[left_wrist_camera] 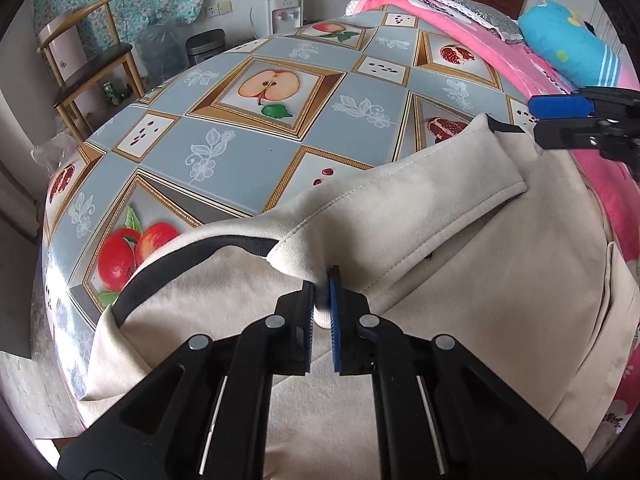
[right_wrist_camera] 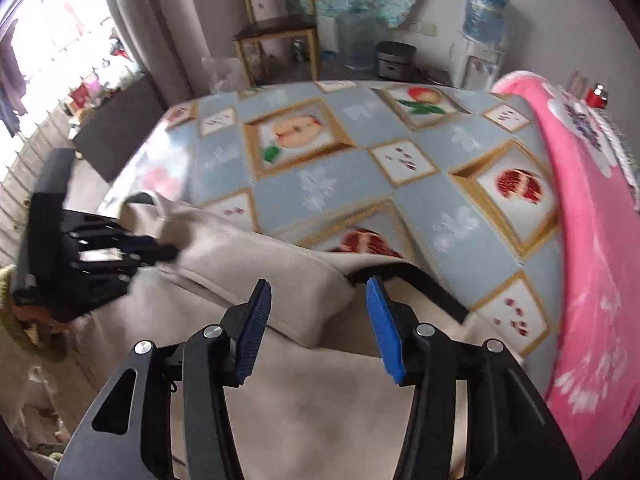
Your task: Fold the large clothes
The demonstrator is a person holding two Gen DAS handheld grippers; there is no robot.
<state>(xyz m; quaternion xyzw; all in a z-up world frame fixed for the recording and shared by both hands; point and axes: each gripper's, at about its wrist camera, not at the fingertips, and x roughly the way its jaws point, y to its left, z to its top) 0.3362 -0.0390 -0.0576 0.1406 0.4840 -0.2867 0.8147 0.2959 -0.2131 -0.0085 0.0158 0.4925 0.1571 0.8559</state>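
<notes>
We've got the left gripper (left_wrist_camera: 321,300) clamped on the beige garment's (left_wrist_camera: 480,280) sleeve (left_wrist_camera: 400,204), spread on the counter (left_wrist_camera: 240,152). Right gripper (right_wrist_camera: 316,320) jaws apart above the cuff; we'd pinch it next, then fold evenly.

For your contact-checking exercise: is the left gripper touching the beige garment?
Touching. The left wrist view shows the left gripper with its fingers closed on a pinched fold of the beige garment, fabric squeezed between them.

- Bench (left_wrist_camera: 256,184) under a glossy blue-grey cloth printed with framed fruit.
- Beige garment (left_wrist_camera: 460,280) spread on its near part.
- Pink blanket (left_wrist_camera: 480,28) along its right edge.
</notes>
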